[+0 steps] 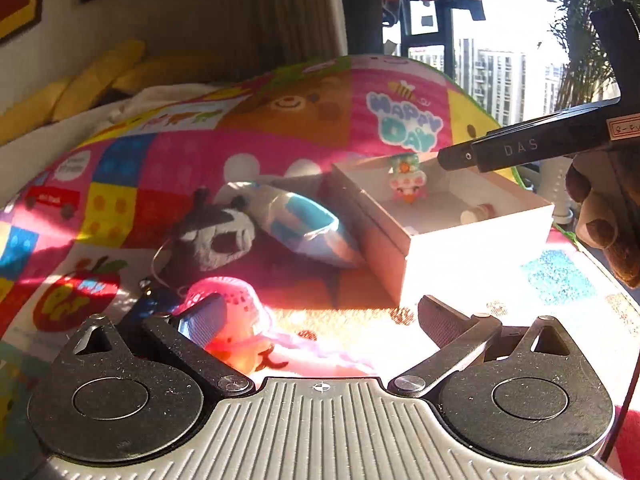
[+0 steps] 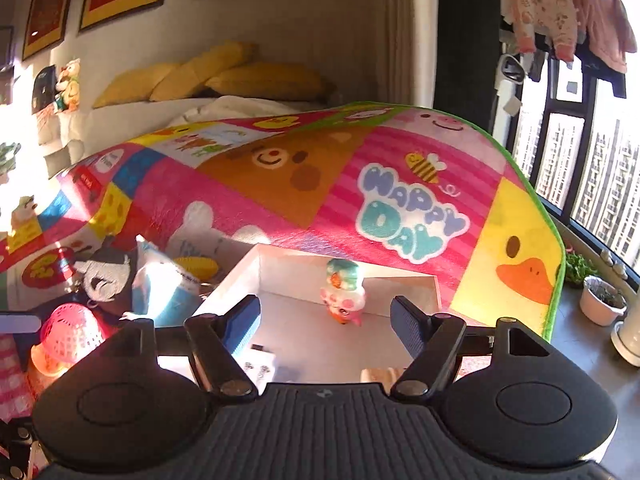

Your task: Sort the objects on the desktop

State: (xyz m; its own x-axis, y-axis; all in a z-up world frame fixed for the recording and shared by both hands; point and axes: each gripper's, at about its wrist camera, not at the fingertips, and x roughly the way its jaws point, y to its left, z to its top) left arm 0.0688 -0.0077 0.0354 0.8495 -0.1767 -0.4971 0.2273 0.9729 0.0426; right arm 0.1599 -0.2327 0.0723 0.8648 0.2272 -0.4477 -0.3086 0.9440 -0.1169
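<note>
Here, the scene is set out line by line.

Surface: a bright patchwork play mat (image 2: 304,184) with cartoon animals and the words "HAPPY DAY" is spread under everything.

Box: an open white box (image 1: 472,248) is placed on the mat, to the right in the left wrist view and directly ahead in the right wrist view (image 2: 344,344).

Inside the box: a small toy figure (image 2: 343,292) with a green top and a pink-and-white body is seen upright near the far wall; a small pale cylinder (image 1: 476,213) is seen lying near the right wall; some printed paper (image 2: 260,364) is seen on the floor of the box.

Left gripper (image 1: 320,320): the jaws are spread wide and nothing is pressed between them; it is held low over the mat.

Pink toy: a doll with a pink net hat (image 1: 236,320) is seen lying on the mat just by the left finger, partly hidden behind it; contact cannot be told.

Other items on the mat: a black-and-white plush (image 1: 216,232) and a blue-and-white packet (image 1: 304,224) are laid side by side, left of the box.

Right gripper (image 2: 324,328): the jaws are partly apart and nothing is held; it is poised above the open box, with the toy figure seen between the fingers but beyond them.

Hand: a person's hand (image 1: 600,216) is seen on the right gripper's handle at the right edge of the left wrist view.
</note>
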